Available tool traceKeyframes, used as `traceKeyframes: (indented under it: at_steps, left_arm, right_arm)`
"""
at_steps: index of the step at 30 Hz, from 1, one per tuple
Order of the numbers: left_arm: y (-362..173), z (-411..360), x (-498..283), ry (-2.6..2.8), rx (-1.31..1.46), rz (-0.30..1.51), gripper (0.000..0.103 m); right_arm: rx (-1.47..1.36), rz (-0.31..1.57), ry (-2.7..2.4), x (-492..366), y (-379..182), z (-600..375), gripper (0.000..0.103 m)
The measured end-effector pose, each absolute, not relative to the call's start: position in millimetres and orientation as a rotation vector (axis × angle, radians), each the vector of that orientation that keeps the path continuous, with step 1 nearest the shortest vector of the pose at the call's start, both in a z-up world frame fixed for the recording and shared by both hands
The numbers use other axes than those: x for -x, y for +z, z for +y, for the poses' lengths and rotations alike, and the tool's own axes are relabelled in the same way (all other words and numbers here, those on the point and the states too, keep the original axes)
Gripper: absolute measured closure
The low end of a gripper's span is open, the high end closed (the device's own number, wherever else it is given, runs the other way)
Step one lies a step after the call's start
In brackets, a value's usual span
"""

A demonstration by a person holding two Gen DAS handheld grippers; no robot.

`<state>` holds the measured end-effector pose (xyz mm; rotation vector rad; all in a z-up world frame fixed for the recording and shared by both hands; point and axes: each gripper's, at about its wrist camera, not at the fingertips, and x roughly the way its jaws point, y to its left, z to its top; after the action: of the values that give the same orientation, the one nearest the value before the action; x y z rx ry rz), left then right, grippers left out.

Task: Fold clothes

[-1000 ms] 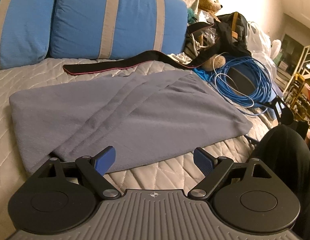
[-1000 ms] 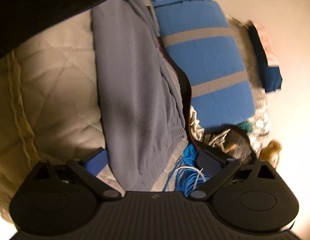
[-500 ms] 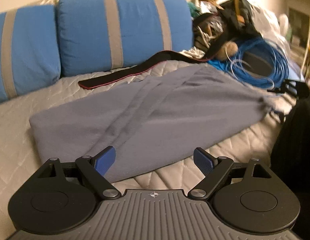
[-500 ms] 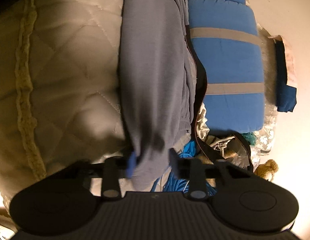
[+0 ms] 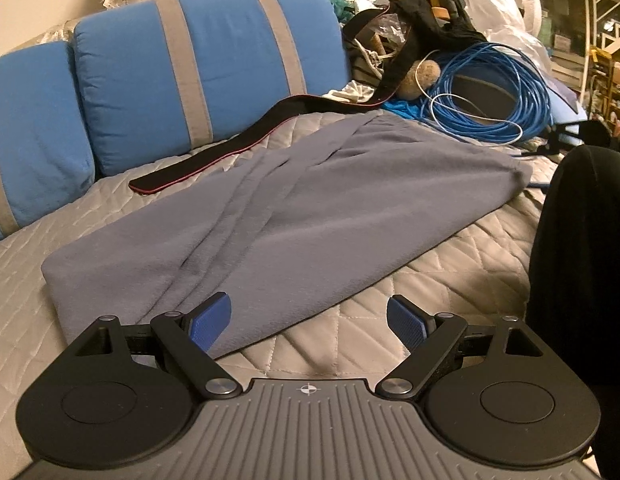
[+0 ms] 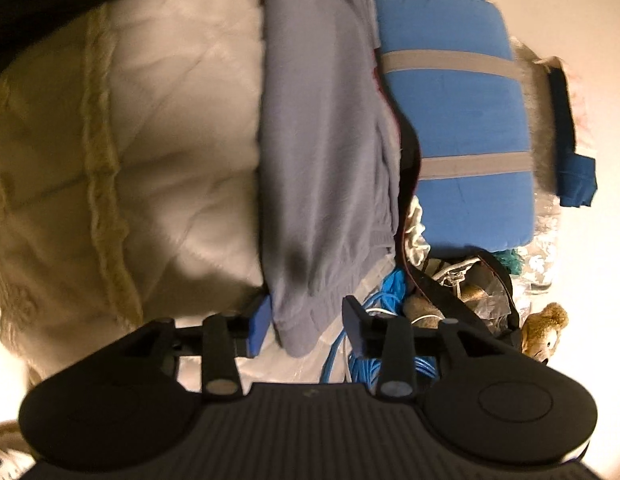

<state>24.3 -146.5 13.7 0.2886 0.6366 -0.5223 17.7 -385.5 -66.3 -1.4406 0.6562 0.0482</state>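
Garment [image 5: 294, 216] — grey, already folded into a long strip — lies on the quilted bed [image 5: 410, 280], running from 8 o'clock to 2 o'clock in the left wrist view, below the blue cushions [image 5: 198, 64] at 11 o'clock and a blue cable coil [image 5: 494, 92] at 1 o'clock. In the right wrist view its gathered end [image 6: 306, 300] sits between the fingers of the right hand-held gripper [image 6: 306, 324]. Those jaws have just closed from wide apart and then eased back a little; the left pad [image 6: 259, 326] looks to touch the cloth while the other stands clear, so the end is bracketed, not pinched. The left hand-held gripper [image 5: 308, 320] is wide open and holds nothing; since a second ago the garment's near edge has come up to its left pad [image 5: 210, 322]. I judge the next fold needs the right jaws to close again.
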Motion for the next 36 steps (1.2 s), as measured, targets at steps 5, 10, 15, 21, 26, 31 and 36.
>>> traceKeyframes:
  at_steps: [5, 10, 15, 21, 26, 31, 36]
  left_arm:
    - [12, -145, -25, -0.519, -0.284, 0.643, 0.018]
    - [12, -144, -25, -0.522, -0.286, 0.643, 0.018]
    - [11, -145, -23, -0.521, -0.311, 0.620, 0.018]
    - [2, -163, -13, -0.500, -0.490, 0.549, 0.018]
    - [-13, -180, 1, -0.456, -0.697, 0.459, 0.018]
    - [-32, -189, 4, -0.356, -0.886, 0.367, 0.018]
    - [-33, -183, 0, -0.311, -0.971, 0.334, 0.018]
  right_arm:
    - [1.504, 0.656, 0.011, -22, -76, -393, 0.046]
    - [1.532, 0.666, -0.031, -34, -84, -398, 0.047]
    - [1.545, 0.574, 0.021, -26, -82, -389, 0.053]
    - [1.505, 0.589, -0.009, -38, -63, -389, 0.079]
    - [1.376, 0.528, -0.079, -54, -19, -396, 0.083]
    - [1.281, 0.512, -0.096, -63, 10, -397, 0.083]
    - [1.294, 0.532, -0.082, -66, 6, -400, 0.083]
